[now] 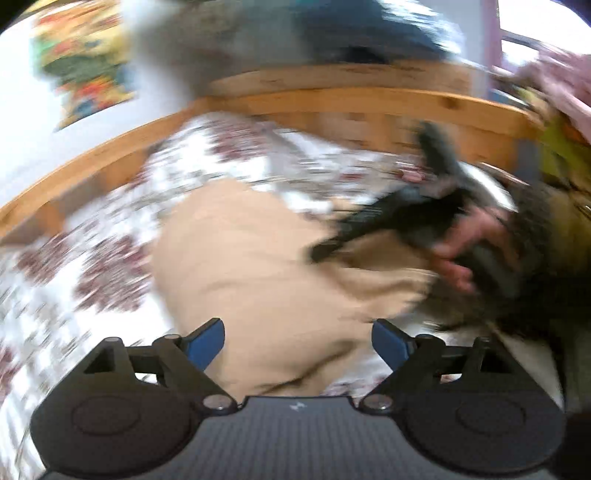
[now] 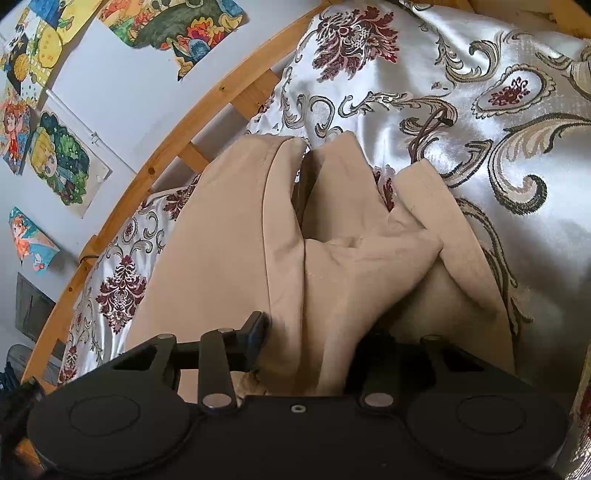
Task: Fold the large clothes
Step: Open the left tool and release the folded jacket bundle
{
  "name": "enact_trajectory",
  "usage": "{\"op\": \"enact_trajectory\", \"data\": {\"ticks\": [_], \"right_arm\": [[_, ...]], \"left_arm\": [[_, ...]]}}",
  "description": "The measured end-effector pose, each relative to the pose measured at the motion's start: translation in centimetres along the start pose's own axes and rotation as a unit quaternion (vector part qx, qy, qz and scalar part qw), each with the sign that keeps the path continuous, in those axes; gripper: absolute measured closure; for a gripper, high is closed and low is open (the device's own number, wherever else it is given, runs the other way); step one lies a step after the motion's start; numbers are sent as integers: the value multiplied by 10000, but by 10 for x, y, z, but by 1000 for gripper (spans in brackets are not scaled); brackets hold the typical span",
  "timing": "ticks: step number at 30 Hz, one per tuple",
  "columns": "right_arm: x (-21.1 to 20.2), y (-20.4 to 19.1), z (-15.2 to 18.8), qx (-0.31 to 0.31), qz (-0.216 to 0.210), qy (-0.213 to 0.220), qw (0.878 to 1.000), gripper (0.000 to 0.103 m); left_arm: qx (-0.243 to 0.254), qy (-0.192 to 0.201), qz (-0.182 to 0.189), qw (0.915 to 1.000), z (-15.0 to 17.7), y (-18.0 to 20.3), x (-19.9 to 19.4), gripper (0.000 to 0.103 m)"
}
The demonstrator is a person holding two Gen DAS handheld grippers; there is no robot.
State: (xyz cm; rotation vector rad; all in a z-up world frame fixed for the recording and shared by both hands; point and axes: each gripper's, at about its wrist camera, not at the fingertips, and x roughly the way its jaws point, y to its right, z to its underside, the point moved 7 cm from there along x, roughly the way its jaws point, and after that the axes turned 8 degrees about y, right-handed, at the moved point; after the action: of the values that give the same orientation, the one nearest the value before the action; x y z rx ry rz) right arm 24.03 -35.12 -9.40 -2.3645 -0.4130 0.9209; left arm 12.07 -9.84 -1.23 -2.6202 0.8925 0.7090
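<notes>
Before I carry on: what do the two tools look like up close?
Both are matte black with round disc housings and silver pivot pins. The left tool has blue pads on its fingers and a ribbed grey deck. The right tool shows a plain black deck with a small centre screw; its pad colour isn't visible.

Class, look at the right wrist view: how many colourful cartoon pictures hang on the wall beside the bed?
5, though more may be cut off. Two pictures at the top, two lower on the left edge, and one below those.
</notes>
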Motion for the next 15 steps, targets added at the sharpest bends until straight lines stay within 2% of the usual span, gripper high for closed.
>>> {"op": "enact_trajectory", "data": {"ticks": [3, 5, 6, 8, 10, 12, 13, 15], "right_arm": [[-1, -2, 1, -29, 31, 24, 10000, 61], [-1, -3, 1, -92, 65, 43, 9999, 61], [-1, -3, 1, -102, 75, 54, 9999, 61], [-1, 0, 2, 14, 41, 96, 9999, 61], [-2, 3, 2, 180, -16, 141, 9997, 61], [-2, 1, 2, 192, -16, 153, 9997, 60], [-3, 0, 2, 200, -3, 149, 9997, 58], [-3, -1, 1, 291, 4, 107, 9995, 57]], "left_arm": [[-798, 90, -579, 9951, 0, -34, -2, 8], [-1621, 62, -748, 9839, 4, -60, 2, 7], [-2121, 61, -612, 9753, 8, -73, 9, 7], [-2799, -48, -358, 9593, 14, -93, 27, 9], [-3220, -334, -233, 9459, 26, -112, 49, 9], [-3575, -371, 41, 9332, 36, -120, 61, 7], [-3674, -394, 113, 9291, 39, -121, 66, 6], [-3729, -447, 193, 9266, 42, -119, 75, 5]]}}
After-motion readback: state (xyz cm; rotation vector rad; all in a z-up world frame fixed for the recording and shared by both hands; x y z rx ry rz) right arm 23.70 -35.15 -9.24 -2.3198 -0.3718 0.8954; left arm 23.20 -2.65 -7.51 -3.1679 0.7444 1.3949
